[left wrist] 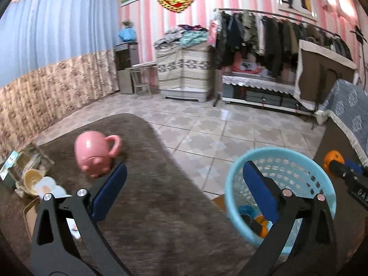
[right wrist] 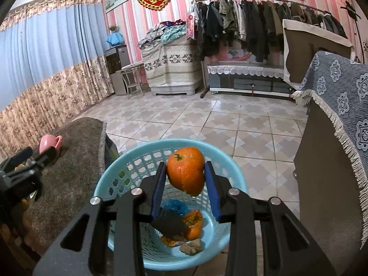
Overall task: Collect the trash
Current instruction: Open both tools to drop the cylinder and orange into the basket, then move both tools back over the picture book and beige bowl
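Note:
My right gripper [right wrist: 185,179] is shut on an orange peel [right wrist: 185,171] and holds it above the light blue basket [right wrist: 119,172]. The basket holds more orange peel [right wrist: 193,224], a blue wrapper [right wrist: 174,207] and a brown scrap [right wrist: 191,247]. My left gripper [left wrist: 184,188] is open and empty over the brown tablecloth [left wrist: 156,207]; its right finger is in front of the basket [left wrist: 287,156]. The right gripper with the peel [left wrist: 333,158] shows at the right edge of the left wrist view.
A pink pig mug [left wrist: 94,154] lies tipped on the tablecloth. A yellow bowl [left wrist: 32,180], packaging and a carton [left wrist: 13,163] sit at the left. A cloth-covered sofa arm [right wrist: 340,105] stands right of the basket. Tiled floor [right wrist: 207,119] lies beyond.

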### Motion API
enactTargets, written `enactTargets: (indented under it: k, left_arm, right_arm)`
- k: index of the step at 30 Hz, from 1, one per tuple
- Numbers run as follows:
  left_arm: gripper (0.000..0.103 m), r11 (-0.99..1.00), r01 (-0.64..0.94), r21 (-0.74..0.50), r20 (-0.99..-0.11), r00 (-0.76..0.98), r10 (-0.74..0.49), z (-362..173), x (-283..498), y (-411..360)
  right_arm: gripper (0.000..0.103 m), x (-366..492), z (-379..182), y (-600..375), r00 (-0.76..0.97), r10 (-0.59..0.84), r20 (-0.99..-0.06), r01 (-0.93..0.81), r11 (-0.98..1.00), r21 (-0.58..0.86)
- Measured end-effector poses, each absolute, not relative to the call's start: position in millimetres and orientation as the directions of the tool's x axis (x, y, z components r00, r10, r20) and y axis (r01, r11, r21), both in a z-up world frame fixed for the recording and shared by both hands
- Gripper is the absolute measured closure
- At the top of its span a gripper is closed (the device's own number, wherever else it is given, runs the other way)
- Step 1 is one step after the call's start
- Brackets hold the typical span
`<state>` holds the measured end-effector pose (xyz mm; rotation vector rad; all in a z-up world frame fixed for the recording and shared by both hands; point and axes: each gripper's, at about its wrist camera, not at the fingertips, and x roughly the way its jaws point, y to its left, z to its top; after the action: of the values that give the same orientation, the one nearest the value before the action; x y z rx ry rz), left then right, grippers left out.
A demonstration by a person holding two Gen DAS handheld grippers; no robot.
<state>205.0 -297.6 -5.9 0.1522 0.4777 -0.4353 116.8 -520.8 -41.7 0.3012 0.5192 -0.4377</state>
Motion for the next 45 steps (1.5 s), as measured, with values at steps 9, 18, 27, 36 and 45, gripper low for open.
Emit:
enactTargets:
  k: [9,18,27,36,45]
  left_arm:
    - [0.005,0.939,0.339,0.066,-0.460,0.845,-0.273,-3,214,-254]
    - [0.005,0.955,0.289,0.069,-0.449,0.863,-0.229,-2,208,-222]
    - [0.005,0.970,0.237,0.059,-0.439,0.878,-0.188,5,203,-189]
    - [0.005,0.985,0.164,0.057,-0.413,0.902,-0.126,16,199,-146]
    - [0.005,0.994,0.081,0.067,-0.409,0.911,-0.047,17,195,-99]
  right_arm:
    - [0.066,145,-54,-501,0.778,-0.308,-0.548,0.467,0.867,0.176]
    - [0.026,150,-45,-483,0.781,-0.338,-0.526,0.457,0.882,0.112]
    - [0.009,151,-32,-468,0.802,-0.325,-0.502,0.431,0.896,0.107]
    - [0.008,156,-22,-441,0.837,-0.260,-0.481,0.357,0.926,0.121]
    - [0.007,165,-16,-403,0.869,-0.175,-0.462,0.263,0.955,0.133]
